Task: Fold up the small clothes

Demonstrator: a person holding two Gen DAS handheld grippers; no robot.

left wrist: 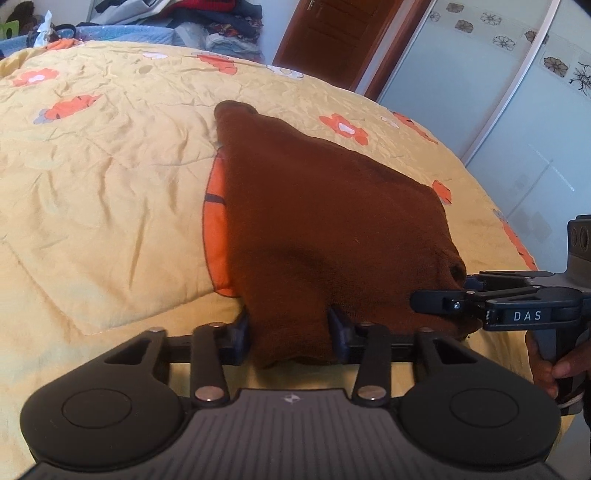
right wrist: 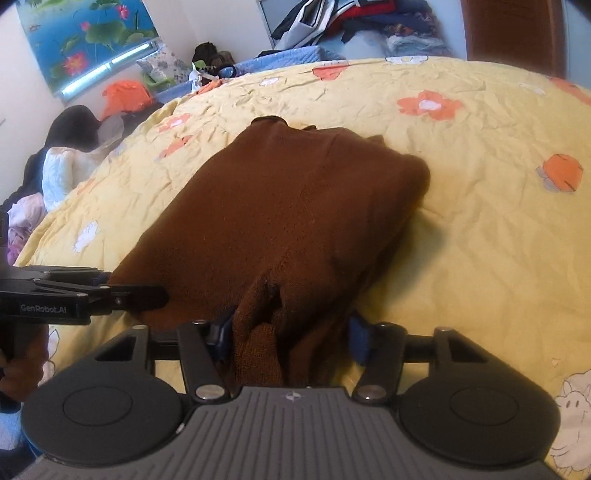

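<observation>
Both grippers, left gripper (left wrist: 290,334) and right gripper (right wrist: 290,338), apparently clenched on brown garment (left wrist: 317,218).

The near hem of the brown knitted garment (left wrist: 317,229) drops out of sight behind the left gripper (left wrist: 291,330) body; whether its blue-padded fingers (left wrist: 338,325) press the cloth cannot be told; the right gripper (right wrist: 290,332) likewise hides the bunched near edge; the garment covers part of an orange print on the yellow flowered quilt (left wrist: 110,177); the far heap of mixed clothes (right wrist: 354,18) is cut off by the top edge.
</observation>
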